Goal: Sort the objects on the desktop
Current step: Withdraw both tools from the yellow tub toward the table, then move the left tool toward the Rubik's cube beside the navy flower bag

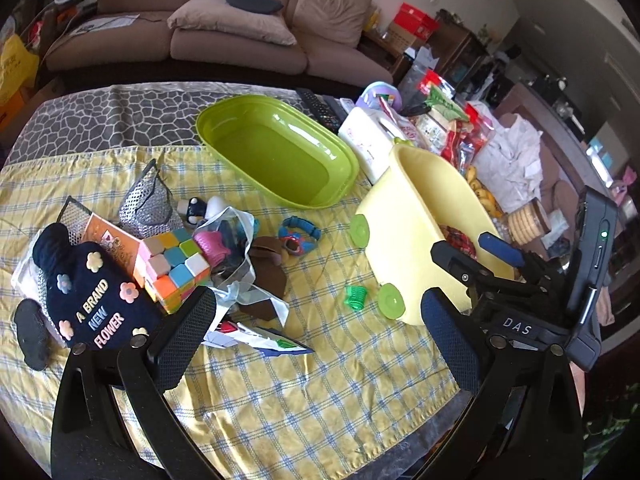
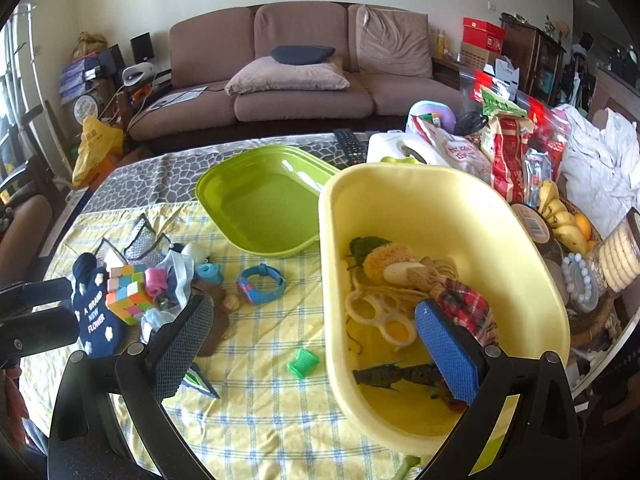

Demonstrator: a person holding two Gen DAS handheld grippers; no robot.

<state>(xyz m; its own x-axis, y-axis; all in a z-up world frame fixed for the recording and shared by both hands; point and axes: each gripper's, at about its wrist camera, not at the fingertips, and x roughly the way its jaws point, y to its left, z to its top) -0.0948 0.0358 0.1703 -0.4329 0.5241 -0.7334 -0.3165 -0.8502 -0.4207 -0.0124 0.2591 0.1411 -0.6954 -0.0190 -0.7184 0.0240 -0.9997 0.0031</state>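
A navy pouch [image 1: 94, 300] reading "A BRAND NEW FLOWER" lies at the left of the toy pile on the checked table [image 1: 320, 400], touching a pastel puzzle cube [image 1: 176, 268]. The left hand-held gripper [image 1: 320, 320] hangs open above a toy jet [image 1: 256, 338]. The right hand-held gripper [image 2: 316, 344], marked "DAS", gapes empty across the yellow tub's [image 2: 520, 232] rim.

yellow-and-blue checked cloth [image 2: 256, 408], lime green tub [image 2: 264, 204], pale yellow tub [image 2: 532, 248], bright green curler [image 2: 303, 364].

Black hand-held gripper [image 1: 320, 332], blue textured pads [image 2: 446, 354]
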